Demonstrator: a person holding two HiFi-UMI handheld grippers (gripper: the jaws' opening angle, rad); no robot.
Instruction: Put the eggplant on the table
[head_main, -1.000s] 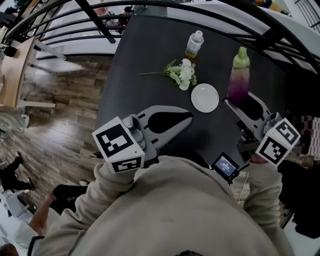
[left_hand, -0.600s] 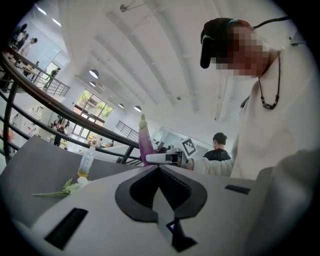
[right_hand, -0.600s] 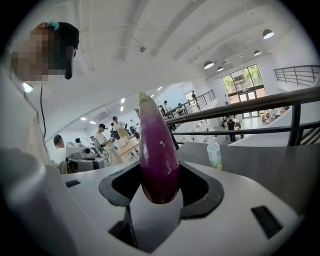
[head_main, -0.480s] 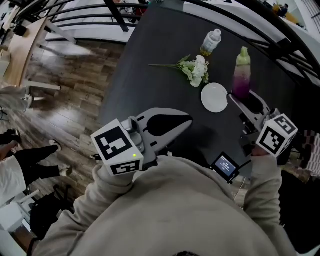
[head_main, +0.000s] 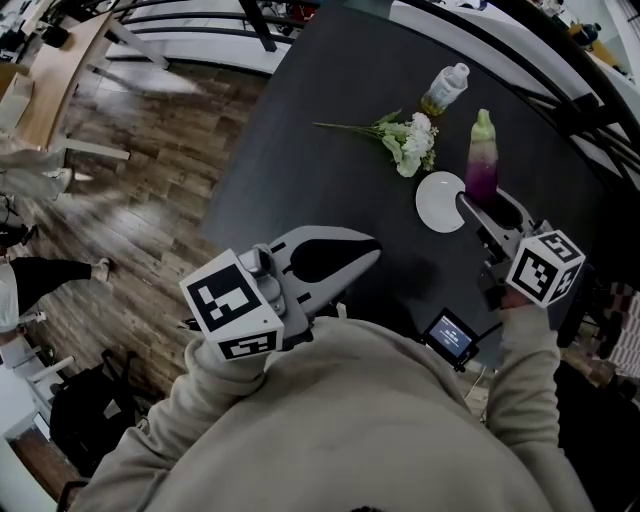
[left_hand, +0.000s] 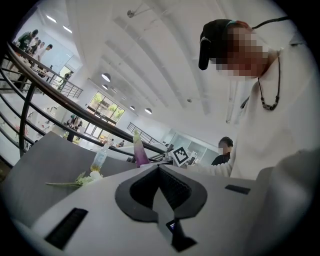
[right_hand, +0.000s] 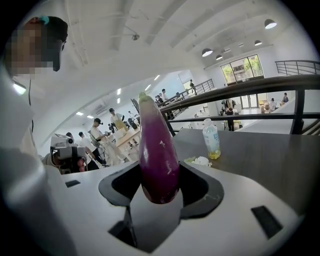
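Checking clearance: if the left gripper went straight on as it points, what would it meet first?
Likely the right gripper, holding the eggplant, almost dead ahead of the left gripper; depth is unclear.

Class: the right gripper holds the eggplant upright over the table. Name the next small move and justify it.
Probably lower the right gripper a little onto bare table, clear of the white plate. The eggplant is clamped upright between its jaws and does not look set down yet.
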